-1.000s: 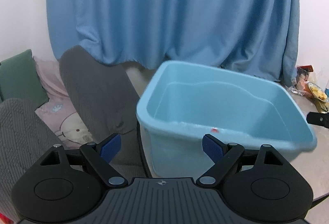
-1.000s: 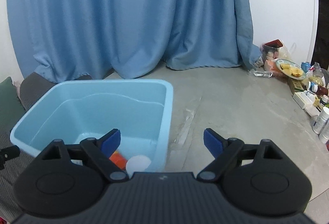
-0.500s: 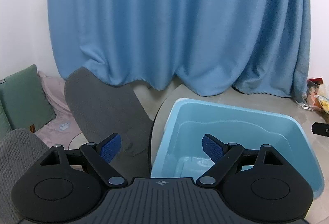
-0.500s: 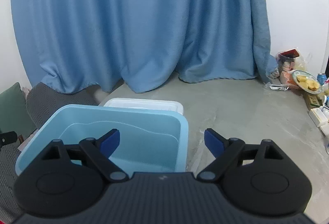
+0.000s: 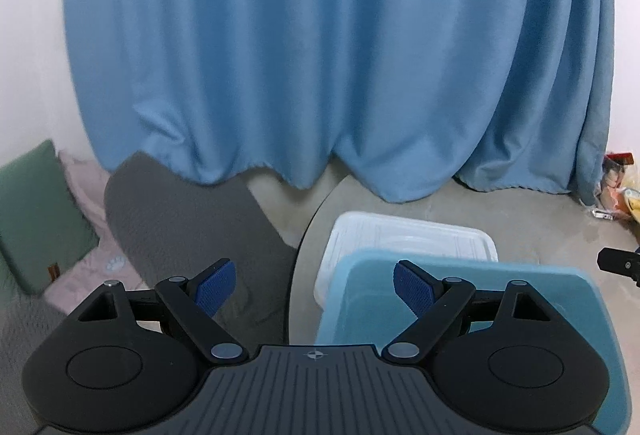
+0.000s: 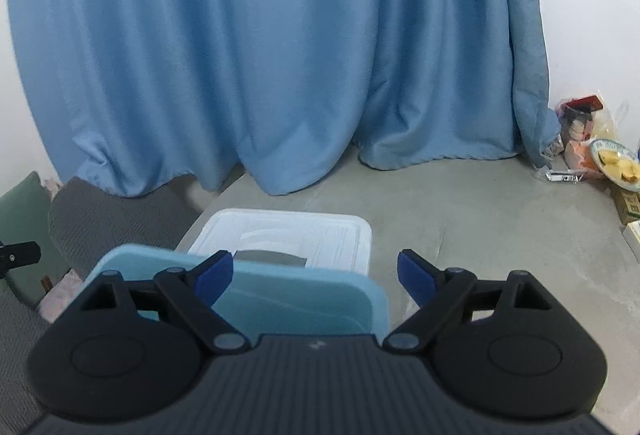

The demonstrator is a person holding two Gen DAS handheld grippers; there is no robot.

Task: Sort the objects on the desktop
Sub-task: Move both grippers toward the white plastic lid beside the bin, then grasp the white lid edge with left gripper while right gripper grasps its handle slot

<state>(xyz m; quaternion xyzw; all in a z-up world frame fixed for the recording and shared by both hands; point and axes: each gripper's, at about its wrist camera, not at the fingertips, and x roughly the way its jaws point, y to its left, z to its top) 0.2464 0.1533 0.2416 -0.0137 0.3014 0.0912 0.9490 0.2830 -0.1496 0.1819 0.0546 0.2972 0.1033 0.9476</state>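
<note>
Both grippers, left and right, stand spread and empty. Light-blue bin lies just below them; white lid rests flat just beyond it.

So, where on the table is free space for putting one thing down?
The widest bare patch of the grey table lies right of the white lidded box and light blue bin, running back to the blue curtain. It gets crowded at the far right edge, around the plate of food and packages.
</note>
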